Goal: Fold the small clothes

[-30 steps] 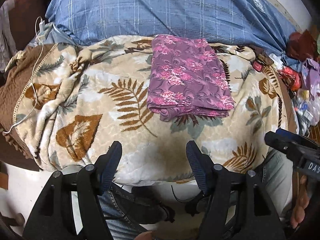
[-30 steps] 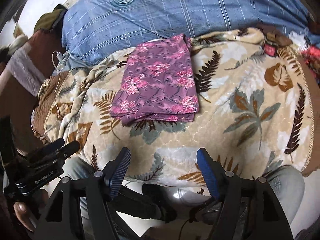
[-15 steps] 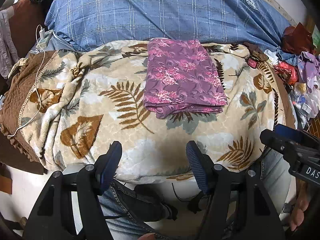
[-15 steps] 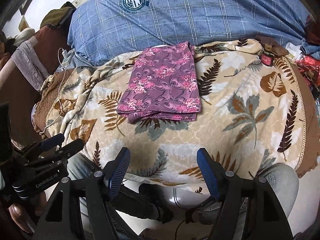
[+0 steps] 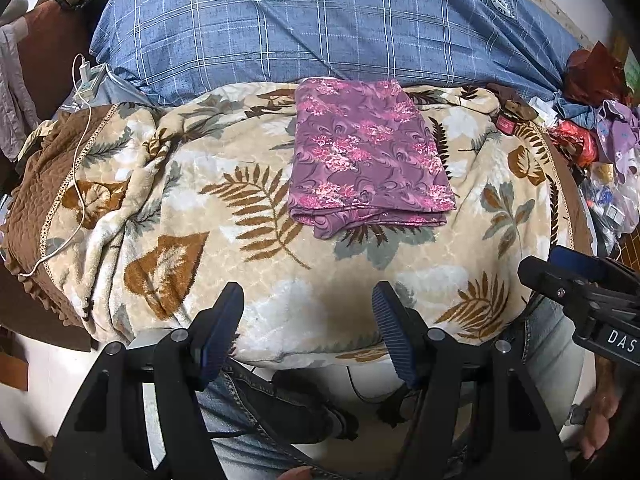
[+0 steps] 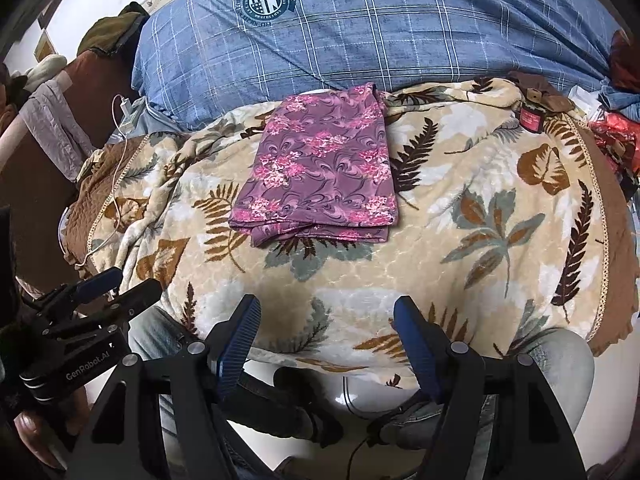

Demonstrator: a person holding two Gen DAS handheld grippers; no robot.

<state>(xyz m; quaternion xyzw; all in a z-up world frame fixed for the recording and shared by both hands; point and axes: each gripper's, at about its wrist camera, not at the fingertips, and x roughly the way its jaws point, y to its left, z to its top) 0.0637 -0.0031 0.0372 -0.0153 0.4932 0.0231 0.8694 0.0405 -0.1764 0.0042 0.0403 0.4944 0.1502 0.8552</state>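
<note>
Here, my left gripper (image 5: 307,300) sits at the bottom centre of its own view with its blue-padded fingers spread wide and nothing between them. My right gripper (image 6: 326,316) is the same in its view: jaws wide apart, empty, hovering over the near edge of the leaf-patterned blanket (image 5: 248,272).

The folded purple floral cloth (image 5: 366,156) lies flat on that blanket, in the upper middle of both frames, well apart from both grippers. It is a neat rectangle whose long axis runs from the near edge up toward the blue checked quilt (image 5: 320,36) at the top of the frame. Its far short end touches the quilt; its near short end, where the stacked layers show, faces me. In the right wrist view it leans slightly, its far end tipping to the right.
</note>
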